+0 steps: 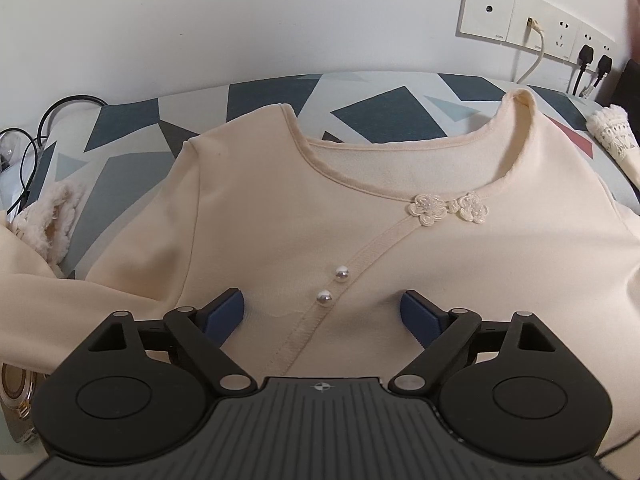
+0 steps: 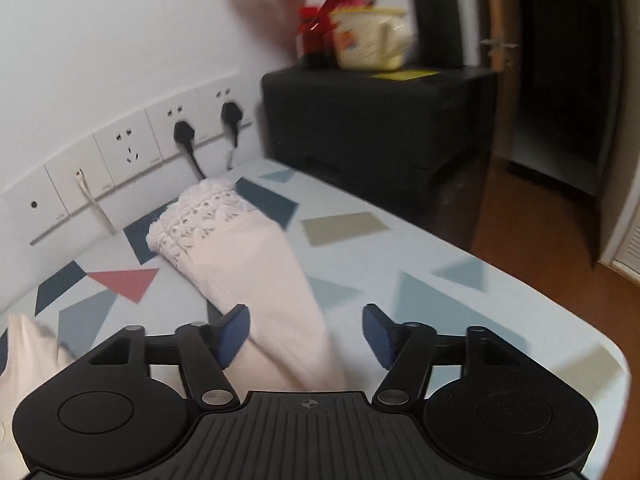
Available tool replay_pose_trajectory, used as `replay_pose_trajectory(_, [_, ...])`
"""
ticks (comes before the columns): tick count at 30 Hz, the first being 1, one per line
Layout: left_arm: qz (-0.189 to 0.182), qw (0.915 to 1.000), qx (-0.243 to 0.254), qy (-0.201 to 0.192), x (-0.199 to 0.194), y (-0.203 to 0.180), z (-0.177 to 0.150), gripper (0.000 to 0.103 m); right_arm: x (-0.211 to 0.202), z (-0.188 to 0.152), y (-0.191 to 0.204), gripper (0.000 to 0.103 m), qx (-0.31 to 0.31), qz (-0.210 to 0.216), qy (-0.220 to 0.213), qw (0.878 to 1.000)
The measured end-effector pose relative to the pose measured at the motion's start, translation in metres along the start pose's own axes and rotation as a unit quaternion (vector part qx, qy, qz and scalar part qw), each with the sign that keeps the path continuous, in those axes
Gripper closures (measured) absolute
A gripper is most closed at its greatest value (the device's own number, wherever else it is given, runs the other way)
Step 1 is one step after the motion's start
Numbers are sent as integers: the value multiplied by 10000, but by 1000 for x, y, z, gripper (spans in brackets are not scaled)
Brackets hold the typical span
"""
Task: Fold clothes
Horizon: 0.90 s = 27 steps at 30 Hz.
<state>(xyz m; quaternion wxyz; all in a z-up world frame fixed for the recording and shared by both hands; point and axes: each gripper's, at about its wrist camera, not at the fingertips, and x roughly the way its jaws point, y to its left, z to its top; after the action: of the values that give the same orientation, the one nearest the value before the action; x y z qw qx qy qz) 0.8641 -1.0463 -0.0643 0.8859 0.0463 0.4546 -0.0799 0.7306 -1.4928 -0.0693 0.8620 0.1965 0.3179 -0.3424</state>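
Note:
A cream top (image 1: 320,208) lies face up on the patterned table cover (image 1: 380,108), with two flower clasps (image 1: 448,208) at the neckline and two pearl buttons (image 1: 334,286) on its diagonal placket. My left gripper (image 1: 322,314) hovers over the chest with its jaws wide; nothing is between the blue pads (image 1: 228,312). In the right wrist view the top's sleeve (image 2: 256,280) stretches toward the wall and ends in a lace cuff (image 2: 200,216). My right gripper (image 2: 306,334) stands open over the sleeve, which lies between the pads without being pinched.
Wall sockets with black plugs (image 2: 188,136) run along the back edge. A black cabinet (image 2: 376,120) with a cup and red flowers stands past the table's far end. Cables (image 1: 36,132) and a lace cuff (image 1: 52,220) lie at the left; the table's right edge (image 2: 540,300) drops to a wooden floor.

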Motion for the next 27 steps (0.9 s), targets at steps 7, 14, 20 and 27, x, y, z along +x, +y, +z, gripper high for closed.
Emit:
replay_pose_trajectory(7, [49,10000,-38,31,3,-2,2,9,94,21,35,18,-749,-271,723,9942])
replay_pose_trajectory(14, [79,9999,-69,57,4,-2,3,8,93,50,70,88,-480,748,547,9945])
replay_pose_trajectory(20, [105,9998,-114,88,3,-3,4,8,-36,116,51,89,723,2463,-2048,9445])
replay_pose_trajectory(27, [145,9998,-143,8,2,-5,0,8,-111,84,-31,88,829,1978,-3070,9272])
